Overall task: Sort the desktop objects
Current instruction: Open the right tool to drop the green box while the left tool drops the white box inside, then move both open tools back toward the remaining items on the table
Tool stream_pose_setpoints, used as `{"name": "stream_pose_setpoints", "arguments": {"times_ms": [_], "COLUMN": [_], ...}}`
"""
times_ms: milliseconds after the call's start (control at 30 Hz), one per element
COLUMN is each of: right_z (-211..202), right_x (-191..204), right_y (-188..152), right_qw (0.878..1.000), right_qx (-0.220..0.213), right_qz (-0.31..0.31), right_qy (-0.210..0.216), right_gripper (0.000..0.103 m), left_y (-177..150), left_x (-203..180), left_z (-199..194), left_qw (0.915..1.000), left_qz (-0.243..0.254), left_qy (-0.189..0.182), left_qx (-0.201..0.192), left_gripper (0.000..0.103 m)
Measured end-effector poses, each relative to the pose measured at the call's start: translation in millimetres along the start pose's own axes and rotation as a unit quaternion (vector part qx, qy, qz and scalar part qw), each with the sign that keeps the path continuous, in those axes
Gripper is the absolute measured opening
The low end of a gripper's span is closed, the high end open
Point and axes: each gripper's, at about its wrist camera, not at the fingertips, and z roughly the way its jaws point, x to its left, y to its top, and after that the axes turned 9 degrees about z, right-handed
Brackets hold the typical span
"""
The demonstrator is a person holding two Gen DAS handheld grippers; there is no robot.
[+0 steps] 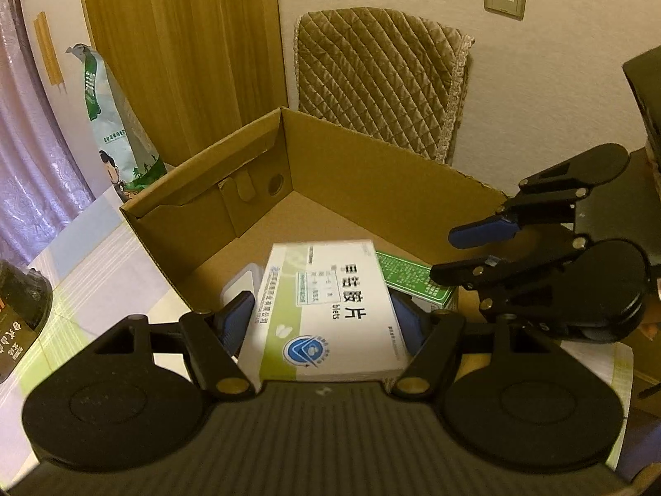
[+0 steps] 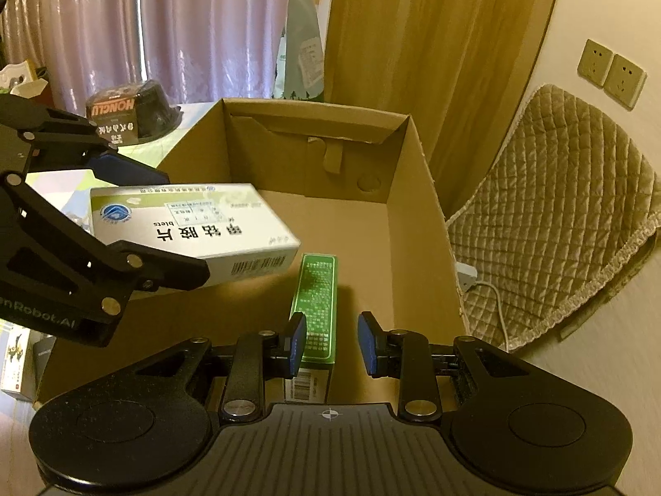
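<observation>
The left tool pinches the white medicine box by its long sides, above the near edge of the cardboard box. Its long side points away into the box. The right tool is spread apart around the green box, which lies inside, long side pointing far.

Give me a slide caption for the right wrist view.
Open right tongs above a green box in the cardboard box; left tongs carry a white medicine box.
</observation>
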Motion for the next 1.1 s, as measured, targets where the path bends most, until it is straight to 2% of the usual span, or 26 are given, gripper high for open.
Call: {"name": "stream_pose_setpoints", "arguments": {"times_ms": [300, 367, 433, 800, 1100], "right_z": [-3, -4, -5, -14, -29], "right_x": [-4, -4, -4, 4, 25], "right_y": [-1, 0, 0, 4, 16], "right_qw": [1.000, 1.000, 1.000, 1.000, 0.999], "right_qx": [-0.005, -0.008, -0.010, -0.022, -0.052], "right_qz": [0.005, 0.006, 0.007, 0.004, -0.006], "right_qy": [-0.007, -0.008, -0.008, -0.004, 0.007], "right_gripper": [0.030, 0.030, 0.030, 0.030, 0.030], "left_y": [0, -1, -1, -7, -23], "left_x": [-2, -1, 1, 12, 29], "left_z": [-2, -5, -7, -28, -55], "left_qw": [1.0000, 0.9999, 0.9998, 0.9987, 0.9962], "left_qz": [-0.004, -0.007, -0.009, -0.030, -0.057], "left_qy": [0.006, 0.009, 0.011, 0.029, 0.053], "left_qx": [-0.004, -0.008, -0.012, -0.029, -0.040], "left_gripper": [0.069, 0.075, 0.077, 0.077, 0.077]}}
